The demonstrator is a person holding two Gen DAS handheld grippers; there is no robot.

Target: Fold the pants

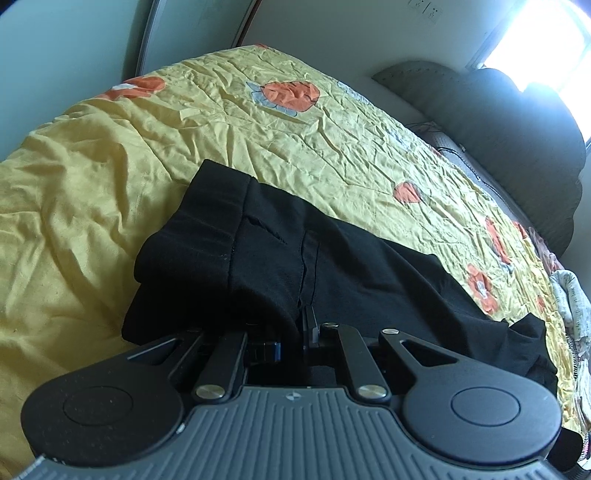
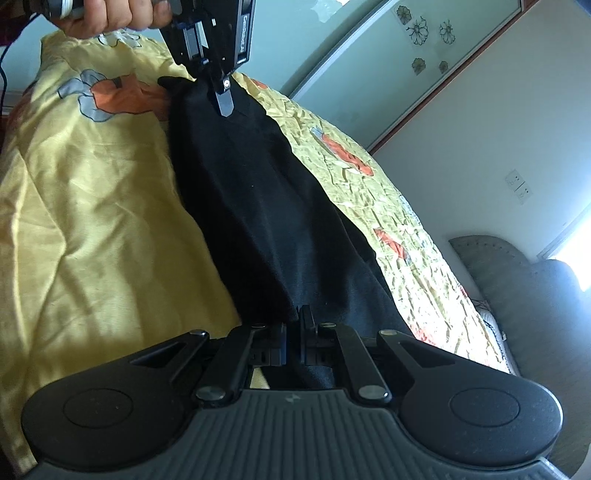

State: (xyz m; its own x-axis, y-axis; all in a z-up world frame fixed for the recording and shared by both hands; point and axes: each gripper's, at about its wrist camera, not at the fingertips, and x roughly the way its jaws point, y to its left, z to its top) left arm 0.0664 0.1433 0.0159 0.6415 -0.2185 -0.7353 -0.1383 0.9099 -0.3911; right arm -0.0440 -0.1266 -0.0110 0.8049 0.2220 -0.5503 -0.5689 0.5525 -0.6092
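Looking along your left gripper (image 1: pixel 301 321), its jaws are pinched shut on the black cloth pants (image 1: pixel 295 251), which spread ahead over the yellow flowered bedsheet (image 1: pixel 92 184). From your right gripper (image 2: pixel 295 317), likewise clamped on the fabric, you're mid-fold; next, lay both held edges down evenly.

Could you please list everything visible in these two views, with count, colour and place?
Pants: one, black, lying on the bed, pinched at both ends.
Bedspread: one, yellow with orange flowers, covering the bed.
Headboard: one, grey, padded, at the bed's far end by the window.
Sliding door: one, frosted glass with flower stickers, behind the bed.
Wall sockets: two, white, on the wall.
Left claw: one, black, shut on the pants.
Right claw: one, black, shut on the pants.
Hand: one, gripping the left claw's handle.
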